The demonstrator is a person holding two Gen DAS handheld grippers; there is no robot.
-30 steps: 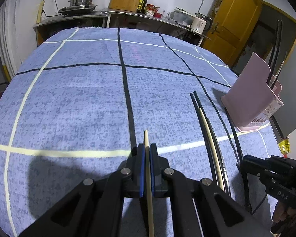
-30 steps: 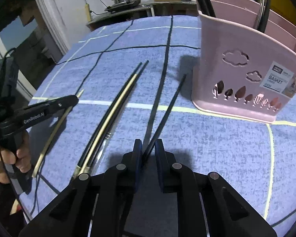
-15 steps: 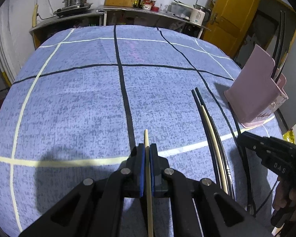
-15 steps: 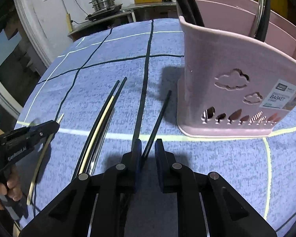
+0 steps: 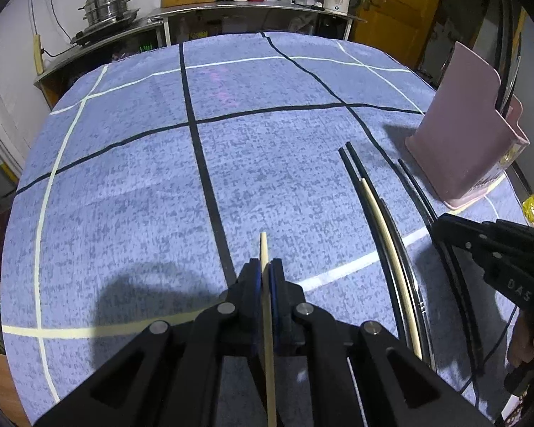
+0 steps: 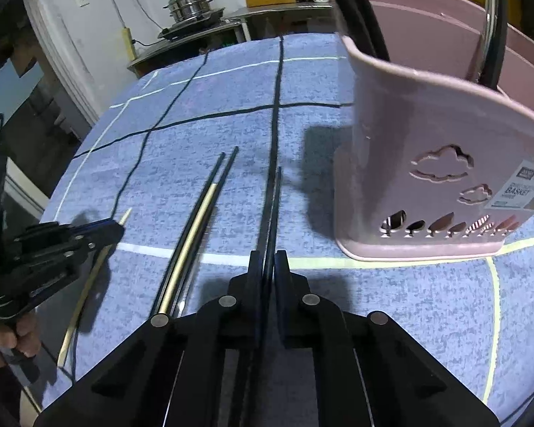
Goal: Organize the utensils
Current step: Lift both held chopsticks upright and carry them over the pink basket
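Note:
My left gripper [image 5: 265,267] is shut on a pale wooden chopstick [image 5: 264,249] held above the blue checked cloth; both show in the right wrist view, gripper [image 6: 115,229] and chopstick [image 6: 89,284]. My right gripper [image 6: 268,258] is shut on a black chopstick [image 6: 275,199] pointing toward the pink utensil basket [image 6: 427,185]; it shows at right in the left wrist view [image 5: 441,224]. Several chopsticks, black and one pale [image 5: 377,213], lie together on the cloth between the grippers. The basket [image 5: 462,142] holds tall black utensils.
The table's blue cloth [image 5: 142,178] has black and white grid lines. Behind the table stand a counter with a steel steamer pot [image 5: 106,7], bottles, a wooden board and a kettle. A yellow door [image 5: 402,3] is at back right.
Both grippers have lifted and moved forward with their chopsticks. The right gripper has closed in on the basket; its black chopstick is raised off the cloth.

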